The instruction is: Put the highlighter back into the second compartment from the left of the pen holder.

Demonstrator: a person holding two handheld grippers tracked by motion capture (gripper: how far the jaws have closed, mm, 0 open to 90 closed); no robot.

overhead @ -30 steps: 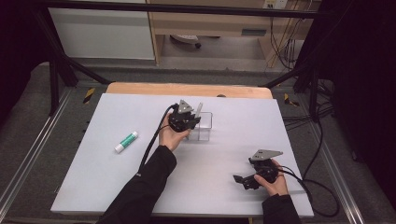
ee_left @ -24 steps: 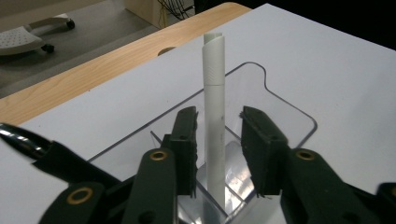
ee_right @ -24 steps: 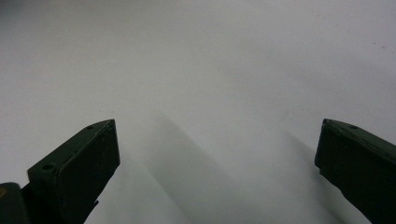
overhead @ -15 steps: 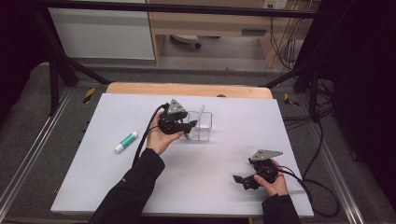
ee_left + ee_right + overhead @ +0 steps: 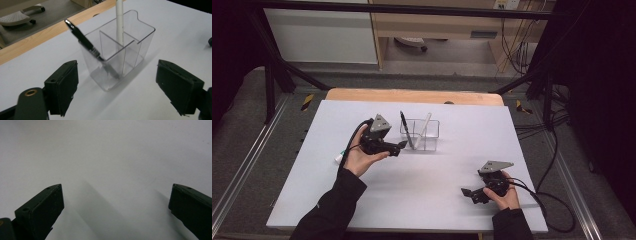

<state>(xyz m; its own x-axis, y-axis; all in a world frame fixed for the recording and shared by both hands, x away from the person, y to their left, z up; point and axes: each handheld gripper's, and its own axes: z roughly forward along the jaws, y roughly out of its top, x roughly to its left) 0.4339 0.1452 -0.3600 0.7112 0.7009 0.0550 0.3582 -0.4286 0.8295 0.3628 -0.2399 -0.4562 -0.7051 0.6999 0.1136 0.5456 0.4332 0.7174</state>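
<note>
We hold the left hand-held gripper spread, jaws just opened, empty, just beside the clear holder; a careless swing could topple its 2 pens.

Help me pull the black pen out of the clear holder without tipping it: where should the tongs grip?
Grip the black pen on its upper shaft, above the clear holder rim, coming from above. It leans freely there, while the lower end sits behind the walls.

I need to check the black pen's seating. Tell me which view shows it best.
The left gripper view: the black pen leans, close up, in the clear holder. The high view shows it small and thin. The right gripper view looks at bare table.
</note>
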